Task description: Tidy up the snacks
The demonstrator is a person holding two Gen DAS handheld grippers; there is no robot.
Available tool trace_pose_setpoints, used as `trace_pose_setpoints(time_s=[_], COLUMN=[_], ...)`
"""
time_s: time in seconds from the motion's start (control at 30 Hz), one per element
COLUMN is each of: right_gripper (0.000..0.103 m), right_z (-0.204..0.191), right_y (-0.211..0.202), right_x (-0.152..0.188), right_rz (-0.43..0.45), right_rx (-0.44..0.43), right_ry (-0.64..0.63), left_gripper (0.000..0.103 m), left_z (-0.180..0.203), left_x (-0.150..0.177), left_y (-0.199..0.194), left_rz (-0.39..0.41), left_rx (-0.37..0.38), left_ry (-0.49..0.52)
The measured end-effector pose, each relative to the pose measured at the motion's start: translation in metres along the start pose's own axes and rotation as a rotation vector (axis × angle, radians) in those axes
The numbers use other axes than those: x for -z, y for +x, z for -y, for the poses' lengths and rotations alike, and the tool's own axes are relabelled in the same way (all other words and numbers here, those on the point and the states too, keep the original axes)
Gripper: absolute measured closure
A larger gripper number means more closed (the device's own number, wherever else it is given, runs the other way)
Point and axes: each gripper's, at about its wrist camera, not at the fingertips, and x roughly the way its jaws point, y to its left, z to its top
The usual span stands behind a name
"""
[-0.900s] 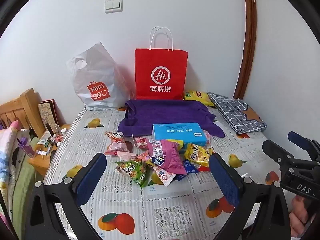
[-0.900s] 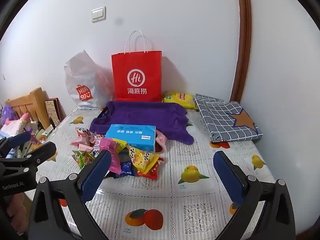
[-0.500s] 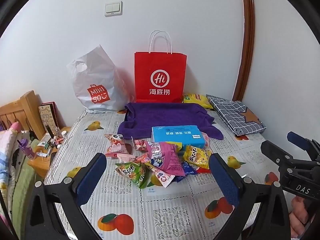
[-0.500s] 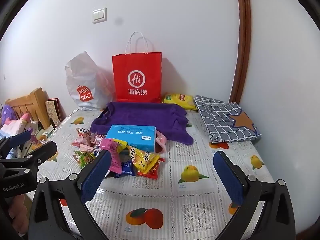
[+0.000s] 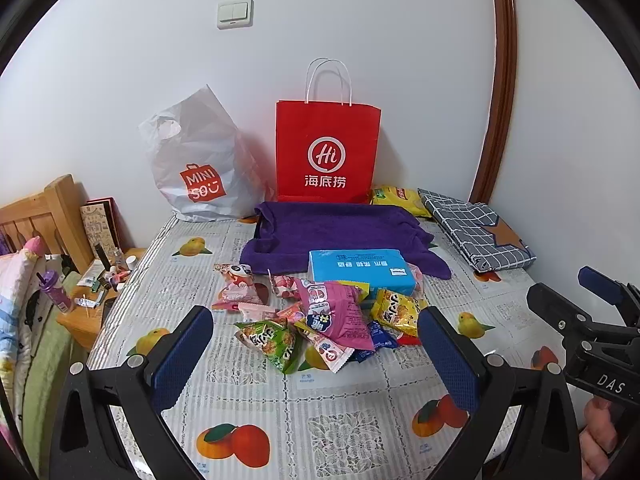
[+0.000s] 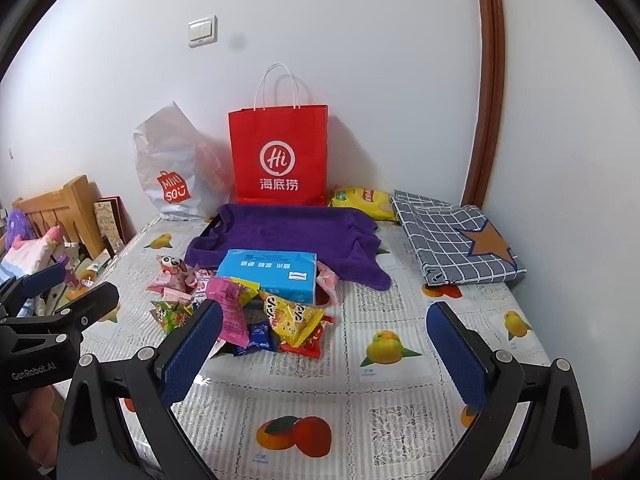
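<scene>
Snacks [image 5: 320, 312] heaped on the counter [image 5: 340, 420], dead ahead of and just beyond the empty, wide-apart left claw [image 5: 314, 356], ahead-left of the equally spread, empty right claw [image 6: 320, 354]; left nearer.

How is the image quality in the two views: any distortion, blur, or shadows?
Left wrist view: strong fisheye bending of the door frame, dark corners, sharp focus. Right wrist view: same bending, a soft shadow right of the red bag, a faint smudge on the wall.
</scene>
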Motion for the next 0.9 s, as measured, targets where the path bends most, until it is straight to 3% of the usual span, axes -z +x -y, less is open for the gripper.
trace_pose_setpoints(time_s=[0.9], right_gripper=[0.002], right_z=[0.0009], right_y=[-0.0012], right_x=[0.0002], right_rz=[0.0], right_rx=[0.003], right_ry=[0.002], left_gripper=[0.0], left_z=[-0.0002], left_x=[0.0003], left_y=[-0.0008], left_rz=[0.004], left_rx=[-0.003], left_ry=[0.002])
